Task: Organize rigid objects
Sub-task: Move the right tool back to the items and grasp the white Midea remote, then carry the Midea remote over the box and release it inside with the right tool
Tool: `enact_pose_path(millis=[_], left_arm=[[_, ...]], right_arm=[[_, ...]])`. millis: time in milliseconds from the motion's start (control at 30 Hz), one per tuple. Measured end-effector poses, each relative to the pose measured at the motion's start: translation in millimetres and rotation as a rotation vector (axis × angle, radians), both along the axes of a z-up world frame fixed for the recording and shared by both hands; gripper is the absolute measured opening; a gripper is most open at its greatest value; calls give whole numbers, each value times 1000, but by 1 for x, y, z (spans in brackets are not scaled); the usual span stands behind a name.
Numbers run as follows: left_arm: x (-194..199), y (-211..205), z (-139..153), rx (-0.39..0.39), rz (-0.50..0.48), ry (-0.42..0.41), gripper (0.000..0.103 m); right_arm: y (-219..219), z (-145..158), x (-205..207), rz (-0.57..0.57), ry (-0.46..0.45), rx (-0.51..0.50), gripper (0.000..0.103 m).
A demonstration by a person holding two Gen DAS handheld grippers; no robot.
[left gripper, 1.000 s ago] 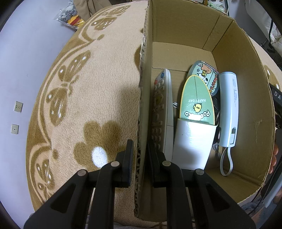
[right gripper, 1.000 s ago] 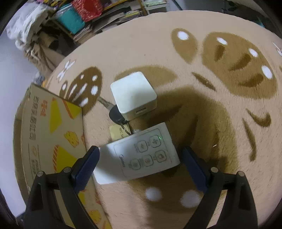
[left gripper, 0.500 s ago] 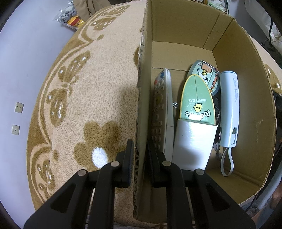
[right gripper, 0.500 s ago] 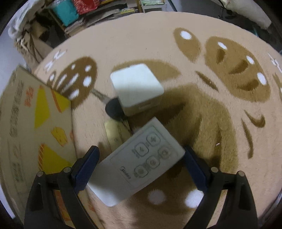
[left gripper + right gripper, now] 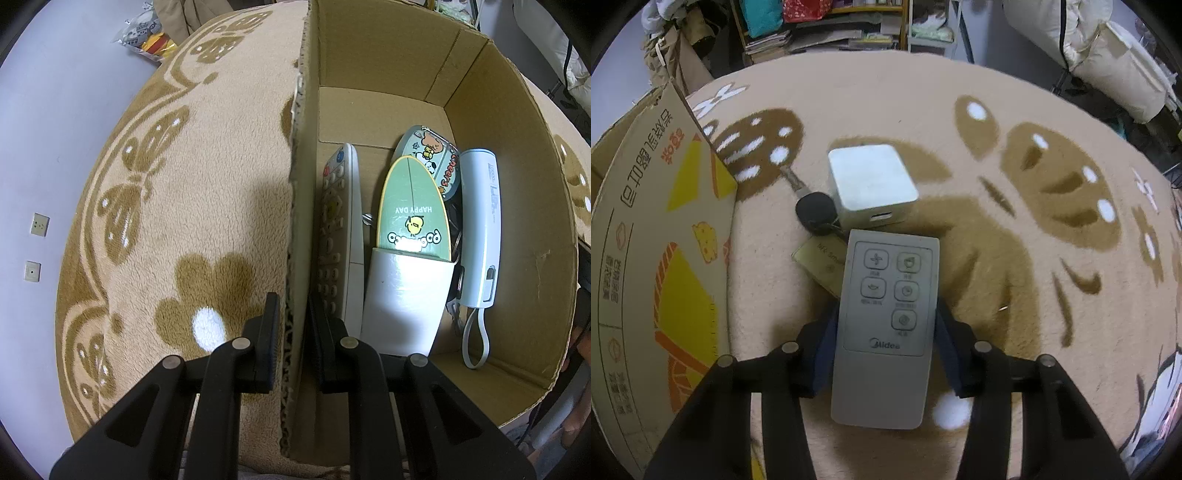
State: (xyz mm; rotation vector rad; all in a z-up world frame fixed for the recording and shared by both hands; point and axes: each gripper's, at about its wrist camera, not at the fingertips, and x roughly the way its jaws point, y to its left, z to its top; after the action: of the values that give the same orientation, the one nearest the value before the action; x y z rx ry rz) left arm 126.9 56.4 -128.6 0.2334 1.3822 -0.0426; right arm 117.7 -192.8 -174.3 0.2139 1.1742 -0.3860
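A: Right wrist view: the grey fan remote (image 5: 886,325) sits lengthwise between the fingers of the right gripper (image 5: 882,350), which has closed in on its two long edges and appears to grip it.

B: Is it off the rug?

A: It seems raised above the beige rug (image 5: 1015,110), though I can't be certain. Just beyond the remote's far end lie a white charger cube (image 5: 871,184), a black-headed key (image 5: 814,210) and a brass-coloured tag (image 5: 820,258), the tag partly under the remote. The cardboard box (image 5: 665,240) stands to the remote's left.

B: And the other hand?

A: Seen from the left wrist, the left gripper (image 5: 291,332) is pinched narrowly on the wall of the box (image 5: 301,184), one finger outside, one inside, steadying it. Inside, nearest that wall, lies a long white remote (image 5: 341,229); past it a white holder (image 5: 404,299) with a green "HAPPY DAY" card (image 5: 413,210), a cartoon-printed case (image 5: 432,155) and a pale power bank (image 5: 480,229).

B: So which step?

A: My judgement: the fan remote is picked and due to go into the box. The next move calls for swinging it left over the box's wall, lowering it into a free gap, then opening up. The cube and key remain to be collected.
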Motion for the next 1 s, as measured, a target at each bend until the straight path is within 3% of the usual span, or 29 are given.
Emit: enact_pose_path(millis=[333,567,800,1000], left_arm=[[0,0,0,0,-1,0,15],[0,0,0,-1,1,0,15],[0,1,0,-2,0,0,15],[0,1,1,-4,1,1,15]], right_arm=[[-2,41,-15,-65,-125,10,52],[5,76,-15,18,-231,52,52],[31,88,0,104,-290,74,52],[45,115,-5,186,-403,111,52]])
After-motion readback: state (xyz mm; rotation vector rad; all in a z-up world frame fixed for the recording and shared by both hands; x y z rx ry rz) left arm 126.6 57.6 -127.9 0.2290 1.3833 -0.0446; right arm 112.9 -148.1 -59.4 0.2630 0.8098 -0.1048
